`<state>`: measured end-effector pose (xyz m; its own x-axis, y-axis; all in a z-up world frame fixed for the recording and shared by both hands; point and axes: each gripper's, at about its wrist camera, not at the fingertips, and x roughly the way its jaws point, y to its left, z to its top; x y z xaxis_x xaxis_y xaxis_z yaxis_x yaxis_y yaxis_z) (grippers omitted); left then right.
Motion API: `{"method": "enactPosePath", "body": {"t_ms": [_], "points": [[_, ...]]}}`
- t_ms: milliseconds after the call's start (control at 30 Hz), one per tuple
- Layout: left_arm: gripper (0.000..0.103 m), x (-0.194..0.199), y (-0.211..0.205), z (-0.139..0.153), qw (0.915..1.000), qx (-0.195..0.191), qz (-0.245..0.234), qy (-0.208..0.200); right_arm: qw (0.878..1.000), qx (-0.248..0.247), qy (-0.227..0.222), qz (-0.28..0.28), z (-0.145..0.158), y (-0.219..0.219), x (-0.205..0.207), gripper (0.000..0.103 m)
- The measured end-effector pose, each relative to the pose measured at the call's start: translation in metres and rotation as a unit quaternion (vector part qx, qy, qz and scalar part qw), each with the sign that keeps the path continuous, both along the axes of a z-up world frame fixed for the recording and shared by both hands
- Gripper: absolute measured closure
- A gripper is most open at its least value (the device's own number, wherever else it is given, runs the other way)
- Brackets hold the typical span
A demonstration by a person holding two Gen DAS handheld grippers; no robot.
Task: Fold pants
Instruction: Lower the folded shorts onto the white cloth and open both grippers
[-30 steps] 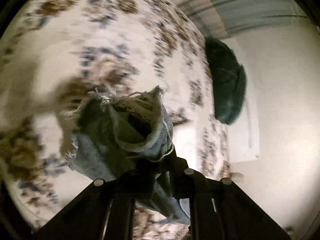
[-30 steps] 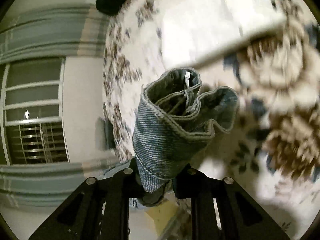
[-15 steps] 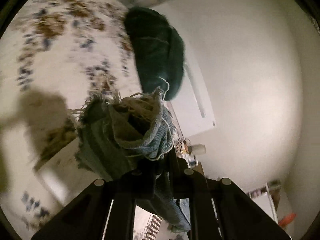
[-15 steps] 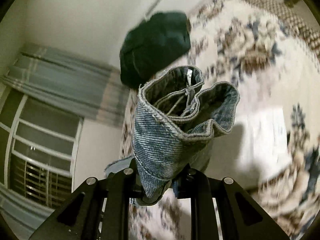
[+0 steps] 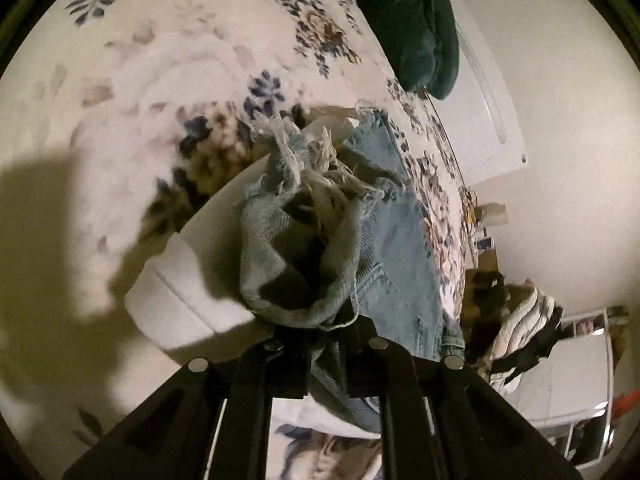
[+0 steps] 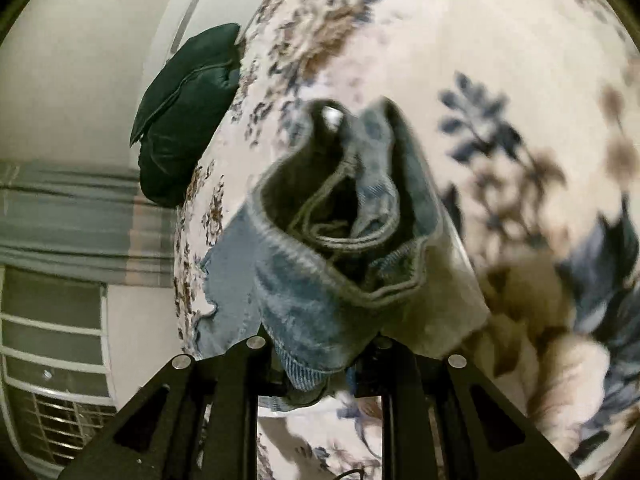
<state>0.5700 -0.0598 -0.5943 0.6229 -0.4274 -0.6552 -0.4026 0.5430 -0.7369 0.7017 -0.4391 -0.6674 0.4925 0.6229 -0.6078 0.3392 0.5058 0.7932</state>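
Observation:
The pants are light blue jeans. My left gripper [image 5: 322, 330] is shut on their frayed leg hem [image 5: 304, 216], bunched above the jaws. More denim [image 5: 396, 264] lies flat on the floral bed to the right. My right gripper [image 6: 326, 354] is shut on the bunched waistband end of the jeans [image 6: 332, 264], with denim trailing left onto the bed [image 6: 228, 280]. Both grippers are low over the bed.
A white folded cloth or pillow [image 5: 188, 280] lies under the hem in the left wrist view. A dark green cushion [image 5: 412, 16] sits at the head of the floral bedspread [image 5: 160, 80]; it shows in the right wrist view too [image 6: 184, 112]. Clutter [image 5: 520, 328] stands beside the bed.
Both grippers have swung down from the air toward the bed, carrying the jeans ends. Denim now lies spread on the bedspread. Both grips are unchanged.

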Motion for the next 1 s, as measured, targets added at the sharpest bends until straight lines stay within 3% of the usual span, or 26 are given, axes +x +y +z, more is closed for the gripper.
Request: {"method": "enactPosePath", "body": {"t_ms": [200,333,467,567,600,667,700,767,800,900,1000], "points": [[0.086,-0.01,0.006,0.023,0.9992,0.017,-0.031,0.019,0.999,-0.017,0.034,0.007,-0.004,-0.007,-0.006,0.063],[0.084,-0.016,0.018,0.041,0.9988,0.041,-0.019,0.02,0.998,-0.049,0.039,0.005,0.004,-0.015,-0.02,0.063],[0.08,-0.017,0.026,0.049,0.9936,0.101,-0.03,0.041,0.995,-0.08,0.053,0.006,0.007,-0.017,-0.029,0.063],[0.08,-0.007,0.015,0.06,0.9795,0.181,-0.067,0.058,0.989,-0.135,0.053,0.021,0.022,-0.011,-0.037,0.061],[0.08,-0.007,0.011,0.064,0.9745,0.202,-0.078,0.056,0.985,-0.16,0.055,0.025,0.028,-0.008,-0.04,0.056],[0.074,-0.005,-0.004,0.079,0.9563,0.266,-0.106,0.057,0.971,-0.228,0.056,0.037,0.046,0.005,-0.044,0.047],[0.067,-0.005,-0.008,0.083,0.9509,0.282,-0.114,0.055,0.966,-0.249,0.055,0.041,0.054,0.009,-0.046,0.04],[0.013,-0.007,-0.022,0.099,0.9329,0.328,-0.139,0.053,0.948,-0.309,0.055,0.051,0.075,0.023,-0.053,0.028],[0.007,-0.006,-0.025,0.102,0.9294,0.336,-0.145,0.051,0.939,-0.336,0.054,0.056,0.084,0.03,-0.056,0.021],[0.007,-0.014,-0.035,0.125,0.9159,0.362,-0.168,0.044,0.908,-0.411,0.046,0.069,0.117,0.051,-0.071,0.001],[0.006,-0.023,-0.042,0.149,0.9054,0.381,-0.184,0.037,0.897,-0.437,0.038,0.062,0.146,0.059,-0.091,0.001]]}}
